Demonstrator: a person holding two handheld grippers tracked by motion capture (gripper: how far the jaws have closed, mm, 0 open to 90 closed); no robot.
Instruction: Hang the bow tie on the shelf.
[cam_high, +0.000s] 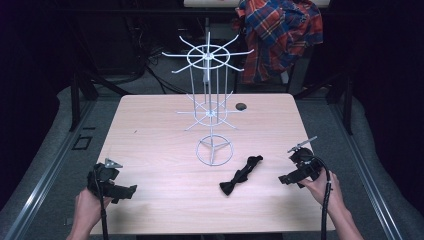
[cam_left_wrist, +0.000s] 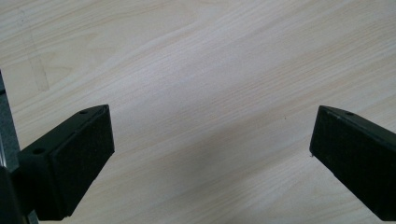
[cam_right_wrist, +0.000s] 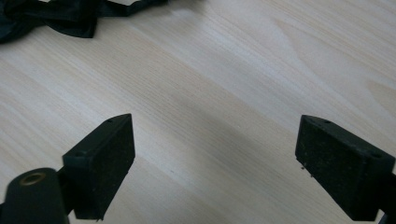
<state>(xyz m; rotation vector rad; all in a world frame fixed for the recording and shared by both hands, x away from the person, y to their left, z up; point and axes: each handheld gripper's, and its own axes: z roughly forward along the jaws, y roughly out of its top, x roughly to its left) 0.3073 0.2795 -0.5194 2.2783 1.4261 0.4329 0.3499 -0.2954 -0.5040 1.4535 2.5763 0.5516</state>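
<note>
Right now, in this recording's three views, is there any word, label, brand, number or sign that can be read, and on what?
None: no readable text in any view.
Wooden table: bare wood grain, no marking.
Wire rack: no label or tag.
Black bow tie: no tag visible.
Plaid shirt: pattern, no lettering.
Left gripper and right gripper: plain black pads, no print.

black bow tie (cam_high: 241, 175) lying flat on the light wood table (cam_high: 150, 145), stretched diagonally, a bit crumpled; it sits just off the ring base of the white wire rack (cam_high: 210, 107), toward the near right; rack stands upright mid-table, two tiers of spoke hooks, all bare
</note>
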